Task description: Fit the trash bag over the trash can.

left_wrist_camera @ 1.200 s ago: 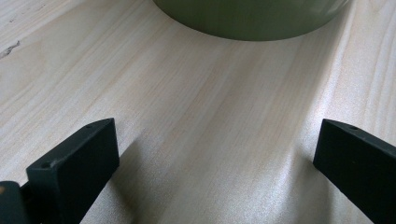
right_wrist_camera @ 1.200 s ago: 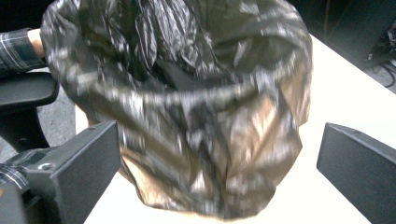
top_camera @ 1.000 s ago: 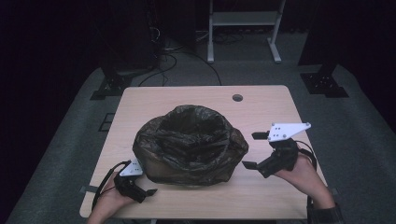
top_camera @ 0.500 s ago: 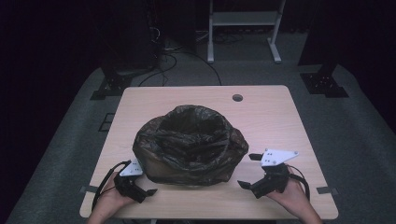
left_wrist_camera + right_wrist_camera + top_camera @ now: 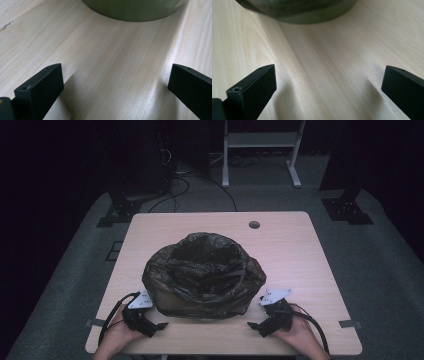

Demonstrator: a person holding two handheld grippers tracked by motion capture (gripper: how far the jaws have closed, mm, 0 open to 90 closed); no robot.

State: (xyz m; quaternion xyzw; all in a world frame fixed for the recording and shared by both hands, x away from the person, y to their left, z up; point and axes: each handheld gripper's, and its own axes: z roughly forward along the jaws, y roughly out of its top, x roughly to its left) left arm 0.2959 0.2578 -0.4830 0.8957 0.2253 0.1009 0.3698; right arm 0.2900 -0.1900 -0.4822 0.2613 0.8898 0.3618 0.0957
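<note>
My left gripper point(image 5: 156, 322) and right gripper point(image 5: 256, 327) rest wide open on the table point(image 5: 300, 255), flanking the bag-lined bin point(image 5: 202, 272).

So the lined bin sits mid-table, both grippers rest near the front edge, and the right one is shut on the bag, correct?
Not quite. The right gripper is open and holds nothing: the right gripper view shows its jaws wide apart over bare table, with the bin and its bag ahead of them. The rest stands; the left gripper is near the front edge too.
</note>
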